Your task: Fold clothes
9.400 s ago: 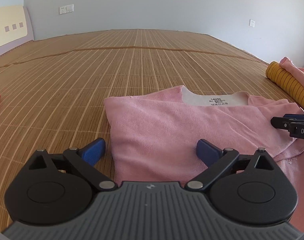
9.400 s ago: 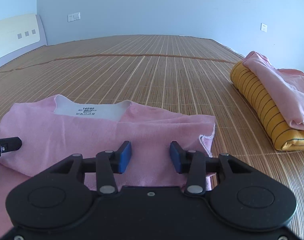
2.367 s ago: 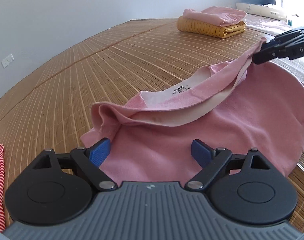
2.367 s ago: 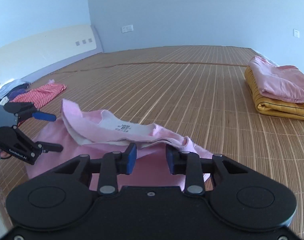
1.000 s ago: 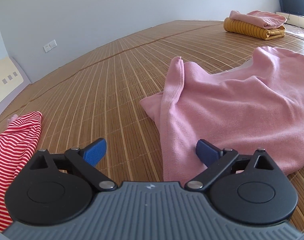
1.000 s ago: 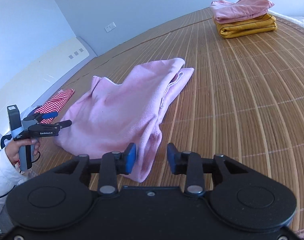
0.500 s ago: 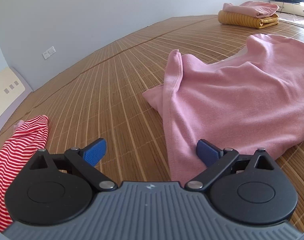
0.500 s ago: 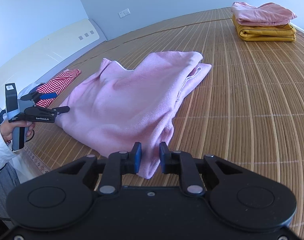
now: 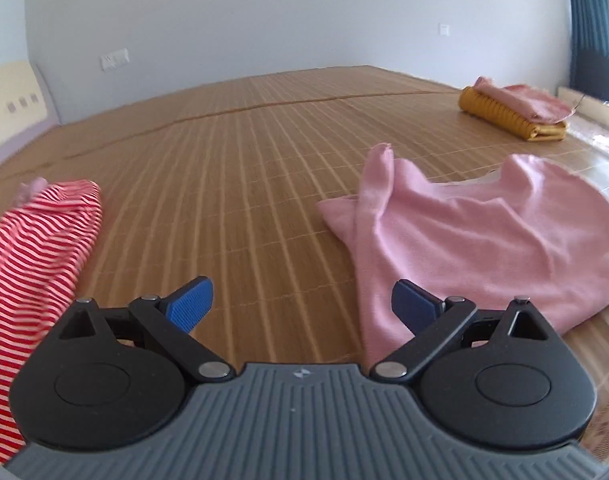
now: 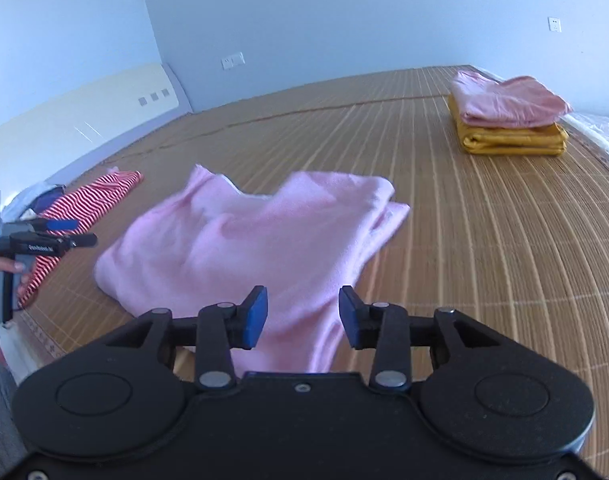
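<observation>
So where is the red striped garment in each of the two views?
Left wrist view: the red striped garment lies along the left edge, on the bamboo mat.
Right wrist view: it is at middle left, beyond the left gripper.
Shared landmark: the pink top, right of it in both.

Bare mat (image 9: 240,184) lies open between striped garment (image 9: 28,248) and pink top (image 9: 484,236).

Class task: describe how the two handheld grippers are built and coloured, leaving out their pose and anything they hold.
Each gripper, left and right, has a black body with two round discs, silver pivot pins and blue ribbed fingertip pads. The left gripper's base is ribbed grey. From outside it shows white lettering, too blurred to read.
</observation>
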Action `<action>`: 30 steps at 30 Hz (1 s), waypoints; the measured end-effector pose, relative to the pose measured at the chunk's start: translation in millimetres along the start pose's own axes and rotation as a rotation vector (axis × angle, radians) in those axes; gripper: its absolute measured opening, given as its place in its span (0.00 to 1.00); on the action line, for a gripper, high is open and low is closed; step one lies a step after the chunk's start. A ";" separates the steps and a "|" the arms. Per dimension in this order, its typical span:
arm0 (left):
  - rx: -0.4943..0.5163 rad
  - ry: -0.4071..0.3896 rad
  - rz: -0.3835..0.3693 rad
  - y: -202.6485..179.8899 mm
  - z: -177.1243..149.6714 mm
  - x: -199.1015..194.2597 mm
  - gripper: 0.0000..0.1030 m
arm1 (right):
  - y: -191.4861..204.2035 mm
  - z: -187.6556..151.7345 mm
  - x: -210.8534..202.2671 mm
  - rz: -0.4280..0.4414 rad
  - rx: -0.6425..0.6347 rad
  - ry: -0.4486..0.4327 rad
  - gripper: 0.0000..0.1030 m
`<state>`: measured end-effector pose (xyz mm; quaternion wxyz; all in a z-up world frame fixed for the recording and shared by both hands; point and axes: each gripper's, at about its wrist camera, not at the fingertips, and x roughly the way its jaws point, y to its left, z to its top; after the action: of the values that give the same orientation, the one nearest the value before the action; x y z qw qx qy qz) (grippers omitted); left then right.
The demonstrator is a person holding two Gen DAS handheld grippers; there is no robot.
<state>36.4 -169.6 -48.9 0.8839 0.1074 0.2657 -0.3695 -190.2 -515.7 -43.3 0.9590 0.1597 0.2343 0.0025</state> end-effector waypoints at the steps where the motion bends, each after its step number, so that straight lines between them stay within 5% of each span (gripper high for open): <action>1: -0.038 0.013 -0.063 1.4 -0.4 3.7 0.96 | 11.5 7.3 4.4 0.035 -0.005 -0.007 0.49; 3: -0.062 0.027 -0.132 -0.6 -1.9 12.1 0.96 | 39.6 24.5 22.7 0.089 -0.031 -0.010 0.63; 7: 0.052 0.023 -0.219 -11.4 -9.1 22.7 0.96 | 95.0 63.2 86.9 0.167 -0.085 0.024 0.65; 13: 0.099 0.027 -0.252 -24.0 -24.1 32.1 0.92 | 135.1 103.7 220.4 0.110 -0.075 0.222 0.40; 16: 0.130 0.040 -0.258 -26.5 -24.5 34.9 0.73 | 142.2 115.0 266.6 0.053 -0.032 0.286 0.40; 21: 0.162 0.022 -0.246 -26.4 -24.3 29.7 0.43 | 143.7 119.3 302.8 -0.001 0.003 0.338 0.38; 25: 0.209 0.021 -0.261 -26.6 -24.5 17.4 0.37 | 153.5 109.8 308.3 -0.011 -0.064 0.354 0.07; 30: 0.208 0.049 -0.271 -22.9 -23.2 15.7 0.33 | 180.8 115.5 298.6 0.048 -0.124 0.295 0.04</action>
<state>20.3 -186.1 -76.8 0.8033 0.1706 0.2597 -0.5081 140.3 -355.6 -24.8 0.9218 0.1037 0.3681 0.0635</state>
